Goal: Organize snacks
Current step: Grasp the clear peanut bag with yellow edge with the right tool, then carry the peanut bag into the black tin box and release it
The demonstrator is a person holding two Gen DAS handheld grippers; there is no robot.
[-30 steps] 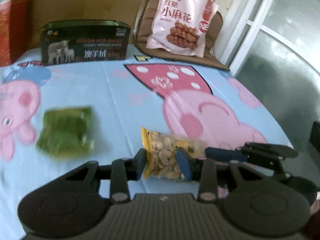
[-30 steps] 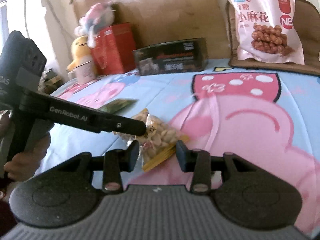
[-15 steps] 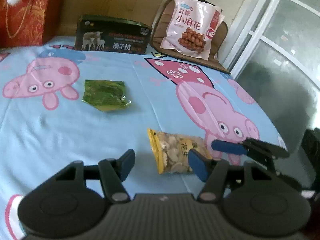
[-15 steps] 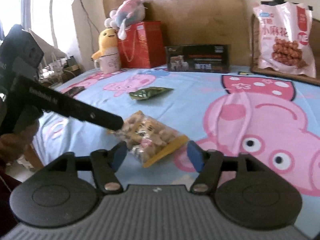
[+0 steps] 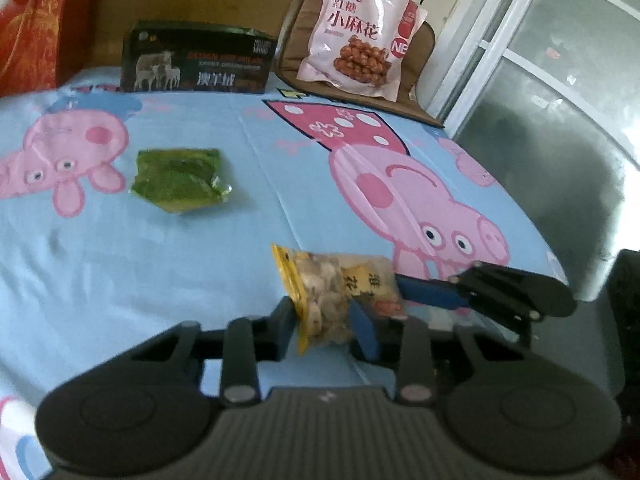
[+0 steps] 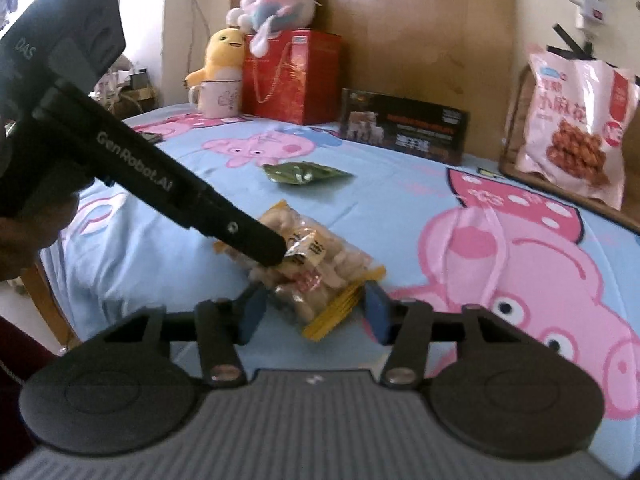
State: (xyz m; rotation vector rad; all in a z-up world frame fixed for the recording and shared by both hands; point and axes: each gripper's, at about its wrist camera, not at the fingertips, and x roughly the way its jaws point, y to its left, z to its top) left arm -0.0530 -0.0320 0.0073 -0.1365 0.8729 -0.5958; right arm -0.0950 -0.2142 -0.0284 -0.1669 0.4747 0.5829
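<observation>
A clear bag of pale nuts (image 5: 332,292) with a yellow sealed edge lies near the front of the table (image 5: 160,260), which has a blue cartoon-pig cloth. My left gripper (image 5: 324,330) is closing, and its pads pinch the bag's near end. One finger (image 6: 240,232) of it crosses the right wrist view and ends on the bag (image 6: 320,276). My right gripper (image 6: 312,314) straddles the bag's yellow end with jaws closing and small gaps at the pads. In the left wrist view, its blue-padded finger (image 5: 432,291) reaches the bag from the right.
A green packet (image 5: 180,178) lies flat mid-table. At the back stand a black box (image 5: 200,60) and a red gift bag (image 6: 292,76), with a mug (image 6: 218,96) and plush toys. A pink snack bag (image 5: 356,40) leans on a brown cushion. A glass door is at the right.
The left jaws spread wide off the nut bag, then came back together on it. The right jaws widened and have narrowed again around its yellow end. The right view has rolled.
</observation>
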